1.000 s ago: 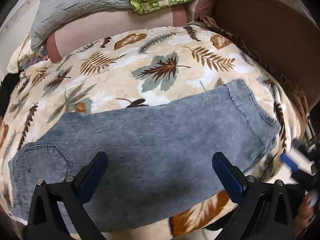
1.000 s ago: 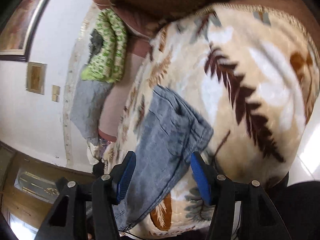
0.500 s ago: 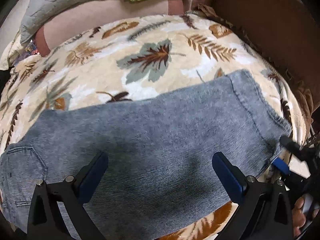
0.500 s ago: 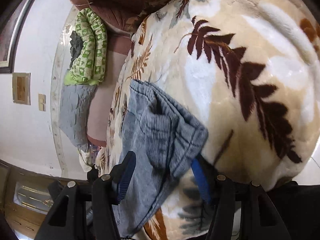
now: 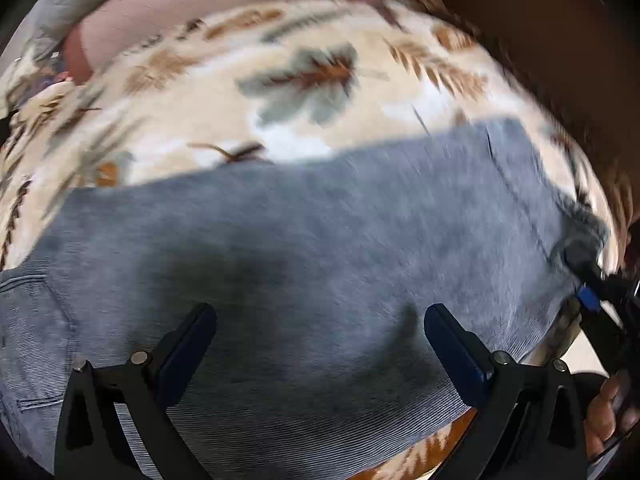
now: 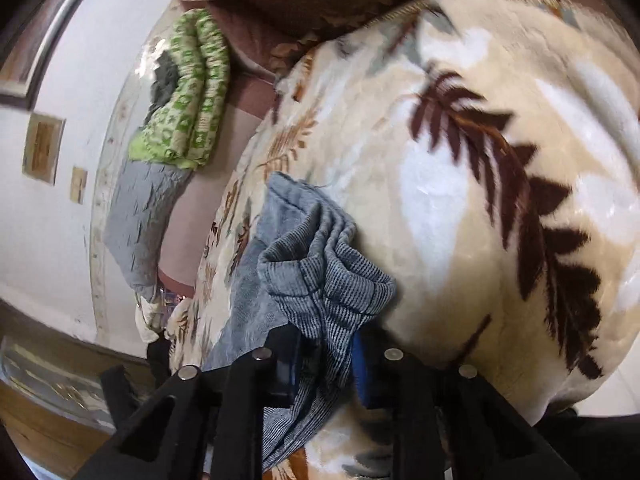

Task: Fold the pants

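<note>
My grey-blue ribbed denim pants (image 5: 320,264) lie spread across the cream plush blanket with brown leaf print (image 5: 280,128). My right tongs (image 6: 326,360) are closing on the bunched hem end of one leg (image 6: 320,276), cloth already squeezed between the blue pads. My left tongs (image 5: 320,344) hang released above the middle of the cloth, holding nothing. The bite on the right looks shallow and gathered: if I lift now, I reckon some layers could slip out and the fold will go crooked. The fuzzy blanket may also drag the fabric.
</note>
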`<state>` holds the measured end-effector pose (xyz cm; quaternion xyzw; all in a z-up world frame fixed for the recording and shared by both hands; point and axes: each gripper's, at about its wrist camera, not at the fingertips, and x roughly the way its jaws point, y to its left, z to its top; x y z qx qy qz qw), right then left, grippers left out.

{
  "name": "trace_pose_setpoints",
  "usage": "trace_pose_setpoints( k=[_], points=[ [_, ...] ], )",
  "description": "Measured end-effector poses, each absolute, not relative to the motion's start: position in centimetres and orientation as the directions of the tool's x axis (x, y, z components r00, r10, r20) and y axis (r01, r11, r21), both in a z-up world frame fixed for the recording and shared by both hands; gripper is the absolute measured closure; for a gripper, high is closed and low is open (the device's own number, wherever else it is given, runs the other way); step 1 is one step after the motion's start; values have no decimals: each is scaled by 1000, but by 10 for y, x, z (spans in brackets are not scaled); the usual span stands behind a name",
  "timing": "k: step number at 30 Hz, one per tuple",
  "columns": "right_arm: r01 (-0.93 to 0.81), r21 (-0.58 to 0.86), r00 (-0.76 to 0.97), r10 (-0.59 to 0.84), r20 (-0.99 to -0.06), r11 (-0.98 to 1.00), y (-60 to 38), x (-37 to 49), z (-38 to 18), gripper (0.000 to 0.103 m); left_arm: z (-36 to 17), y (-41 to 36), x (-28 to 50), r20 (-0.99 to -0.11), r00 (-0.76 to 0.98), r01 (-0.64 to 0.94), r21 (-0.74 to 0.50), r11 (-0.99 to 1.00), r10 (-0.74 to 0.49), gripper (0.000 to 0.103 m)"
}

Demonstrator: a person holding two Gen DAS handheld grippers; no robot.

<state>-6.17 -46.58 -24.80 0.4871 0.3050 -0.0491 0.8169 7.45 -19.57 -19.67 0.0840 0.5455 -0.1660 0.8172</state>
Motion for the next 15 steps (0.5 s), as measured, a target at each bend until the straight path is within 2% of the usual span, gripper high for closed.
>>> trace_pose_setpoints(
  k=[4,9,11,13,15],
  points=[
    [316,709,824,189,-534,630,-448,-59,-220,82,-186,-155,81,-908,393,239,-51,970,-145,0],
    [221,587,804,195,-561,779,-410,-37,-185,82,-216,-126,92,-952,287,157,-60,986,-103,0],
    [163,526,798,202,-568,835,-388,-29,-167,82,-210,-125,90,-946,302,181,-68,981,-121,0],
    [93,459,788,216,-576,883,-364,-23,-152,82,-199,-113,90,-933,297,165,-159,973,-203,0],
    [21,396,773,236,-589,918,-337,-20,-140,82,-188,-93,93,-921,321,126,-190,974,-222,0]
  ],
)
